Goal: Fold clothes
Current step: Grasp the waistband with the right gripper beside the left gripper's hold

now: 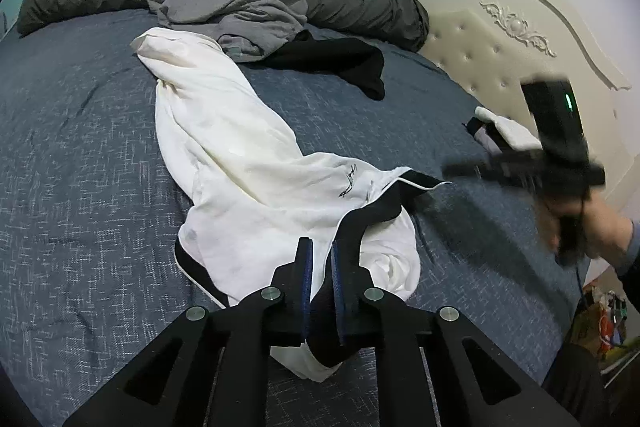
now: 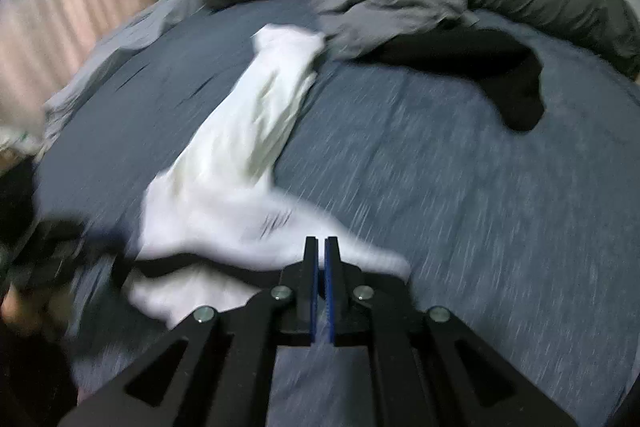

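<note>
White garment (image 1: pixel 224 147), black-trimmed, lies in a long rumpled twist across the blue bedspread (image 1: pixel 80 155); its far end touches the grey garment (image 1: pixel 232 7), and its near end is bunched under the left gripper (image 1: pixel 320 263). Thin knit by the look of it: light, limp, no stiffness to hold a crease, likely to slide and drag on the cover. Left gripper's pads are clamped on the black trim (image 1: pixel 384 211) at the near end, with cloth between them. Right gripper (image 2: pixel 321 247) is pinched closed on nothing, above bare bedspread just beside the garment's near end; that view is blurred. Black garment (image 1: pixel 340 63) lies beside the grey one, well apart from the grippers. Judgement: best held at hem corners or along the trim, where the seam gives firmer purchase; mid-panel pinches would just bunch it.
</note>
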Tool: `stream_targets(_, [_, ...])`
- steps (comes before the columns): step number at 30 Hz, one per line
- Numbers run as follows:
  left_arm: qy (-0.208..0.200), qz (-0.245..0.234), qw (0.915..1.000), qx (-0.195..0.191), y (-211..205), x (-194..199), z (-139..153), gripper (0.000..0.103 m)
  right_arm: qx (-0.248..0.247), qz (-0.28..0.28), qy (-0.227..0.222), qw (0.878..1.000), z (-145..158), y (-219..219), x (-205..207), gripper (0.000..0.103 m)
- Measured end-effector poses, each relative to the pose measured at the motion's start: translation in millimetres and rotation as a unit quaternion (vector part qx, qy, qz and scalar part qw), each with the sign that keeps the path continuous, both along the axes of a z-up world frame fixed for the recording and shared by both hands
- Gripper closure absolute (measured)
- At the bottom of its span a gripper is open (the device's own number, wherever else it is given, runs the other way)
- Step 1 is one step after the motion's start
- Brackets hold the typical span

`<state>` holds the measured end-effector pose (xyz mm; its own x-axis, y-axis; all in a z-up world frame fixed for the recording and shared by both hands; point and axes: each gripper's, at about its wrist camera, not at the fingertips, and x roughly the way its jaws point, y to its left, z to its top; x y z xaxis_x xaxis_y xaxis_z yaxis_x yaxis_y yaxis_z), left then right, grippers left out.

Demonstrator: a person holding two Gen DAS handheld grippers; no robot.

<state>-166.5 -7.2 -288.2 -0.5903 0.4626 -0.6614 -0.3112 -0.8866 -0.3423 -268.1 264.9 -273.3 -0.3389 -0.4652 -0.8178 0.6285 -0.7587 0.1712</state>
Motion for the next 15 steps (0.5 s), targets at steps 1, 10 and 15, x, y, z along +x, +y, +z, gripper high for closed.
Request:
stream_targets(1, [0.0, 0.0, 1.0, 0.0, 0, 0, 0, 0.093, 0.015, 0.014, -0.009, 1.0, -7, 2, 9, 0.1])
stream_targets(10, [-0.001, -0.004, 0.9999, -0.01, 1, 1, -4, 0.093, 0.047, -0.039, -0.037, 0.997, -42, 6, -7, 0.1])
stream_targets(15, [-0.005, 0.0, 1.0, -0.004, -5, -2, -6, 0.093, 0.033, -0.062, -0.015, 0.997, -31, -3, -32, 0.1])
